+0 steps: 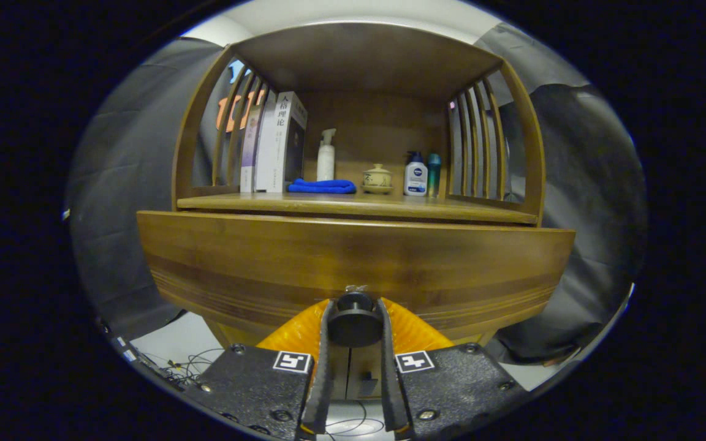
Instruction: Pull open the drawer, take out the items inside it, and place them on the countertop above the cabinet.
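- My claw is clamped on the round dark knob of the brown wooden drawer front, below the table.
- Step: opening. Next I pull straight back, grip firm.

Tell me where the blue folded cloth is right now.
In the gripper view, the blue folded cloth lies on the wooden countertop, between the upright books and the small ceramic lidded cup, in front of the white pump bottle, well beyond the tongs.
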### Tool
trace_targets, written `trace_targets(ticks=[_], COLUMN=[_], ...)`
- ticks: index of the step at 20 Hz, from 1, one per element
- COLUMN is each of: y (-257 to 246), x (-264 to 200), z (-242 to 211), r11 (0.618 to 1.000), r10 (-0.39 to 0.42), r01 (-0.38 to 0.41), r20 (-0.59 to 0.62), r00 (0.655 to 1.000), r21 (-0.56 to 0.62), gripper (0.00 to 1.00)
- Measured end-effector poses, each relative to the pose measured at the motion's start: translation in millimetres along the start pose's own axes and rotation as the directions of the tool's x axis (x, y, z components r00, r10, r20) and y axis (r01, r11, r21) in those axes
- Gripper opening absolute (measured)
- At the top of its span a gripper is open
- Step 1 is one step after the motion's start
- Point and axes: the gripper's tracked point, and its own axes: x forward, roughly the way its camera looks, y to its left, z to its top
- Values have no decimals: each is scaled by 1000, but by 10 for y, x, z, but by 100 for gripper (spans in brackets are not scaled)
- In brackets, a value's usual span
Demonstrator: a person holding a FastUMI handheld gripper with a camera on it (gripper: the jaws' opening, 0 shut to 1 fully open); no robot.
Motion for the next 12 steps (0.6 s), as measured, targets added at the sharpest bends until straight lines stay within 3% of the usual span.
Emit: trace_targets(ticks=[12], y=[-15], x=[-643], z=[-141], r11=[1000], r10=[14], r01=[-13], r20=[-10], r00=[1000], r21=[16], gripper=[36])
